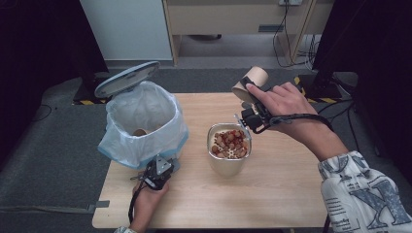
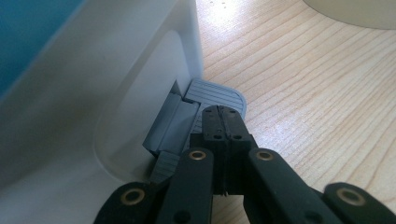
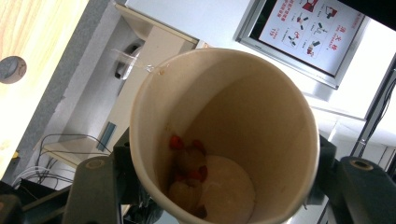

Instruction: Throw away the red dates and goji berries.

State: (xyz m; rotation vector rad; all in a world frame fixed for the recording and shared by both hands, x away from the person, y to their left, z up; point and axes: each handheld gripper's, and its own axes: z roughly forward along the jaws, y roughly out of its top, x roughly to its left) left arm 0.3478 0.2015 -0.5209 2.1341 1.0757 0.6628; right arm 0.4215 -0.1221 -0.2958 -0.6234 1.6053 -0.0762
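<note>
Paper cup (image 3: 224, 140), tan, holds red-and-pale food bits.

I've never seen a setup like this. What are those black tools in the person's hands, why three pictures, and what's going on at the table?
A person holds a two-jaw gripper in each hand. The high view looks down on the wooden table; the other two cameras ride on the grippers. The left gripper, jaws shut, rests on the grey pedal of a bag-lined bin, whose lid stands open. The right gripper clamps a paper cup, tilted, with a few nuts left inside. Below it a cream container holds many such nuts.
</note>
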